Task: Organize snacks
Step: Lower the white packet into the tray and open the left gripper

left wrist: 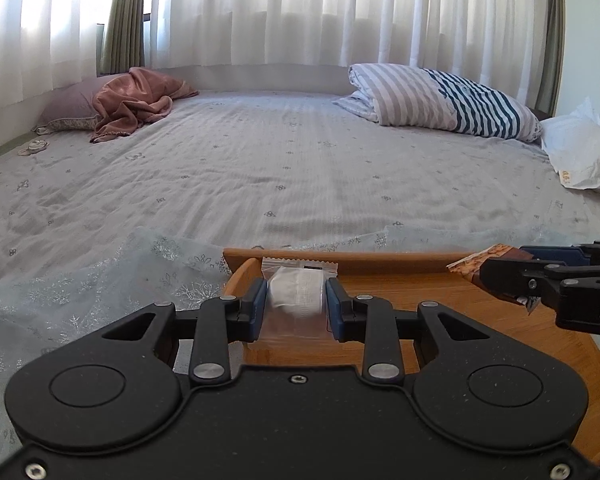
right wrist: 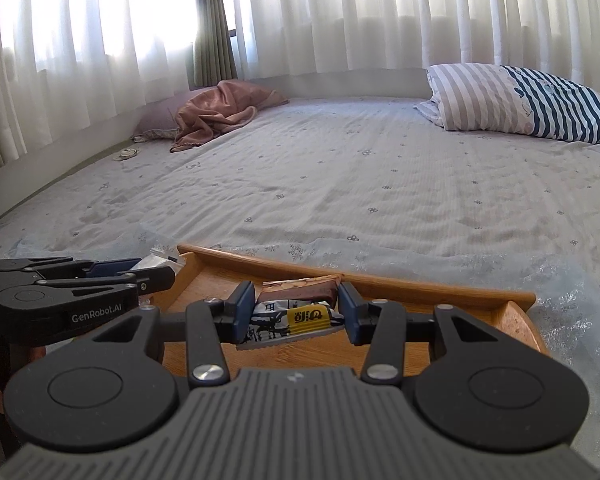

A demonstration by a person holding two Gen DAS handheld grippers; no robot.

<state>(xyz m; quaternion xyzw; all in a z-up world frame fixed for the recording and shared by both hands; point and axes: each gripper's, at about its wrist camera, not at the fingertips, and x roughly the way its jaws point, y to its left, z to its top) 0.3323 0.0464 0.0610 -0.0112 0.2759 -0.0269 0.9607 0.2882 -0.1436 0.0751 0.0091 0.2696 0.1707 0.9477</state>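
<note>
Left gripper (left wrist: 297,304) pinches clear-wrapped white snack packet (left wrist: 298,294) over wooden tray (left wrist: 440,300), far-left corner; right gripper (right wrist: 296,312) clamps stacked brown and yellow-labelled snack bars (right wrist: 296,312) far right; advice: lower flat onto tray floor, release apart, avoid overlap.

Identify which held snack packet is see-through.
The clear plastic packet with a white snack, in the left gripper. The right gripper holds printed packets: black-and-white with yellow label, brown.

The wooden tray (right wrist: 420,286) has a raised far rim that blocks passage forward at floor level, its floor lies bare between the left gripper (left wrist: 297,304) and right gripper (right wrist: 296,312), and the bed sheet (left wrist: 260,168) beyond stays open.
</note>
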